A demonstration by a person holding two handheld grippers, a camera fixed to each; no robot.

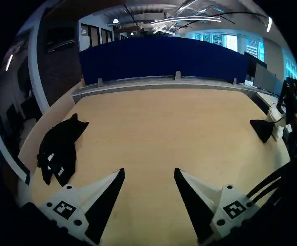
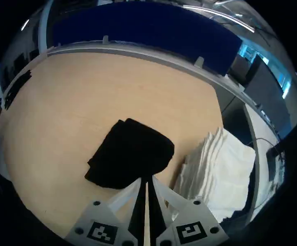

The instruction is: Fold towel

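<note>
A folded black towel point(image 2: 130, 153) lies on the wooden table point(image 2: 87, 94), just in front of my right gripper point(image 2: 147, 179). Its fingers are shut, and their tips pinch the towel's near edge. In the left gripper view the same towel point(image 1: 262, 129) is a small dark shape at the far right of the table. A second black towel point(image 1: 60, 147) lies crumpled at the table's left side. My left gripper point(image 1: 148, 172) hovers open above bare wood point(image 1: 165, 123), with nothing between its fingers.
A stack of folded white towels point(image 2: 218, 172) sits right of the black towel, close to the table's right edge, and appears again as the white stack point(image 1: 279, 130). A blue partition point(image 1: 161, 57) runs along the far edge. Monitors and cables stand beyond the right side.
</note>
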